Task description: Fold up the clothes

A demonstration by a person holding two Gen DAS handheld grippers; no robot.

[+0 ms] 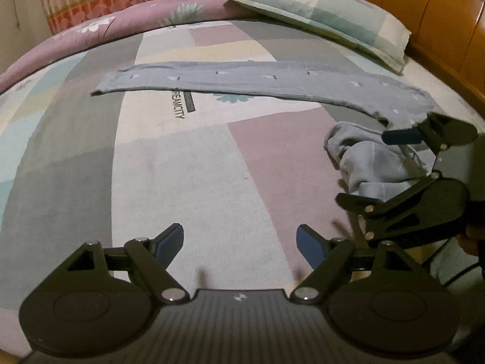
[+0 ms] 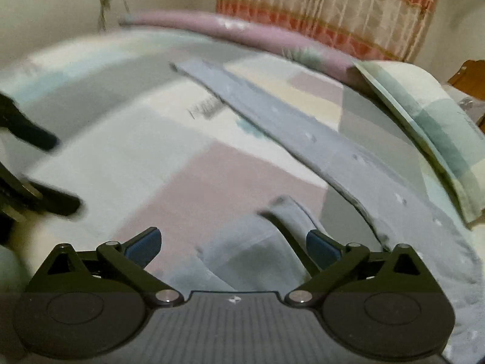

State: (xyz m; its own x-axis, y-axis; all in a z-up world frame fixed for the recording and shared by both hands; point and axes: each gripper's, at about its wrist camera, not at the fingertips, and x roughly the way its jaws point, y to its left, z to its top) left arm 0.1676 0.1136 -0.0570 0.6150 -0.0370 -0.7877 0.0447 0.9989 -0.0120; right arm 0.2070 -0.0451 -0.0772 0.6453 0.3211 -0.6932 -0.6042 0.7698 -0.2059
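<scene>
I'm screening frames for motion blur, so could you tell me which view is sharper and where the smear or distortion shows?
Left wrist view: mostly sharp, the grey garment and sheet lettering crisp, though the fisheye bows the bed. Right wrist view: smeared throughout, the garment's edges streaked, the left gripper blurred; dim warm light in both.

We observe both wrist cameras angled down over the bed, near its surface. The left view faces the headboard; the right faces the curtain. Both share the grey garment.
</scene>
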